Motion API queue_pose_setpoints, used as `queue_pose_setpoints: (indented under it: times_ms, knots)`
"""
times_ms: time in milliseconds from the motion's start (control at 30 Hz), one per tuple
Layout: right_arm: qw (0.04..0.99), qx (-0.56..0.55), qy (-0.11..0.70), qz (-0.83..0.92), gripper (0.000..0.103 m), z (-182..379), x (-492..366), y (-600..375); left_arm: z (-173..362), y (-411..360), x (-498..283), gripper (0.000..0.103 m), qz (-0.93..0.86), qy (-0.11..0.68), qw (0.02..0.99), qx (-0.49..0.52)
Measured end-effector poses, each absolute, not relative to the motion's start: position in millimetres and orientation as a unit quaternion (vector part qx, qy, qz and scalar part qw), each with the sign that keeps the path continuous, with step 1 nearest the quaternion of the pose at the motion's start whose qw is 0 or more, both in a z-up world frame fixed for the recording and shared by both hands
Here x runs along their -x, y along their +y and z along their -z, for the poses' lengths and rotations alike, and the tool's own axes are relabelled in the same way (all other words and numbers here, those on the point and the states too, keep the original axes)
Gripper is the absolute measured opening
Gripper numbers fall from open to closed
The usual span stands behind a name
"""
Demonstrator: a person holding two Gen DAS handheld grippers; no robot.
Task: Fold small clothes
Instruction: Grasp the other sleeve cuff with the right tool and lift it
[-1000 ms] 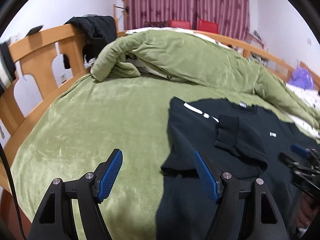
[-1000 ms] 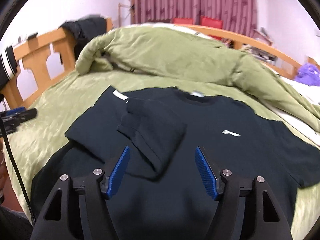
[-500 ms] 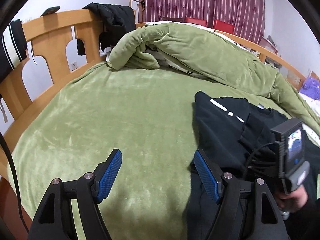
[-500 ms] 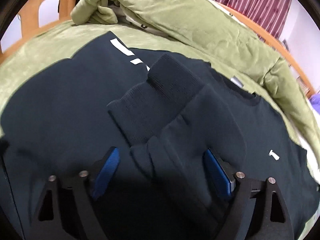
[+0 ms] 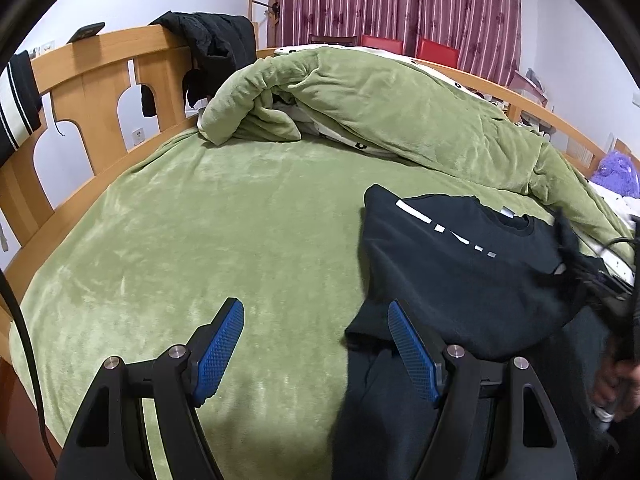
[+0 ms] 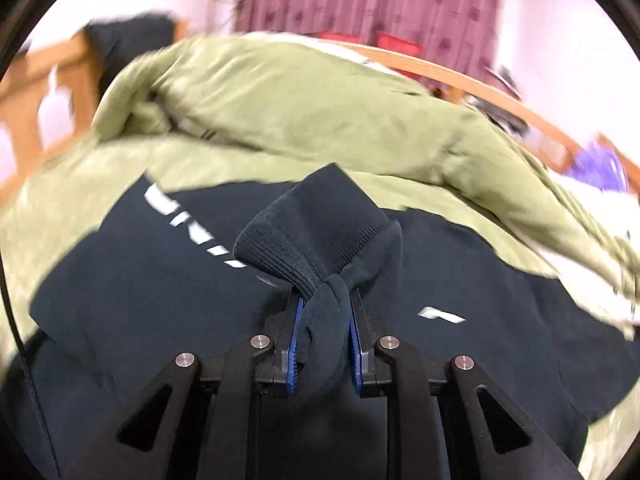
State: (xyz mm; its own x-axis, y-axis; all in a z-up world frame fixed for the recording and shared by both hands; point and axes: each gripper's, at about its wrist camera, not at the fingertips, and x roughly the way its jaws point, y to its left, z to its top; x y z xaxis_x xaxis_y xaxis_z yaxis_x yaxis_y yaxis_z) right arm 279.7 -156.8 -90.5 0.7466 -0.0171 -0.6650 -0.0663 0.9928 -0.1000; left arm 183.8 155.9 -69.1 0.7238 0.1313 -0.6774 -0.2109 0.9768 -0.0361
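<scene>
My right gripper (image 6: 323,334) has just been closing, and the frames show cloth between its pads: it is clamped on the ribbed cuff (image 6: 312,240) of the sleeve that was laid across the dark sweatshirt (image 6: 132,292). The cuff bunches between the blue pads and fans out above them, away from me, toward the heaped green duvet (image 6: 320,112).

My left gripper (image 5: 316,354) stands with jaws apart and empty. Its right pad sits just over the near left edge of the sweatshirt (image 5: 460,280); its left pad is over bare green blanket (image 5: 200,248).

All places relative to the sweatshirt: it lies flat on the blanket, collar toward the duvet, hem toward me, so its long axis runs from me away to the duvet. The white lettering (image 6: 192,220) marks the folded left shoulder. The held sleeve rises from about the middle of the chest, left of the small white logo (image 6: 442,314).

Judgement: the next move turns on where the sleeve goes relative to that long axis. The right hand has it; the left is nearer the left edge and could pin it.

Risk: thick cuff, bunched grip, may drag the body panel.
</scene>
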Motion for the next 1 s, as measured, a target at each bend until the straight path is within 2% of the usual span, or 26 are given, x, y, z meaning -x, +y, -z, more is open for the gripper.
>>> queue_pose_setpoints:
  times_ms: [267, 333, 400, 567, 833, 1000]
  knots:
    - [0.928, -0.042, 0.369, 0.033, 0.021, 92, -255, -257, 73, 147, -188, 0.073, -0.085, 0.372, 0.92, 0.084]
    - [0.921, -0.071, 0.381, 0.033, 0.027, 104, -253, -275, 75, 143, -190, 0.073, -0.085, 0.374, 0.92, 0.085]
    - [0.914, -0.075, 0.397, 0.029, 0.04, 111, -253, -285, 78, 137, -191, 0.073, -0.085, 0.376, 0.919, 0.081]
    - [0.914, -0.071, 0.388, 0.09, 0.06, 110, -229, -324, 83, 122, -192, 0.073, -0.088, 0.377, 0.921, 0.044]
    - [0.885, -0.168, 0.43, 0.066, 0.066, 130, -226, -376, 93, 114, -199, 0.073, -0.086, 0.388, 0.917, 0.028]
    - [0.86, -0.109, 0.493, 0.072, 0.07, 161, -241, -360, 98, 113, -201, 0.073, -0.091, 0.394, 0.915, 0.022]
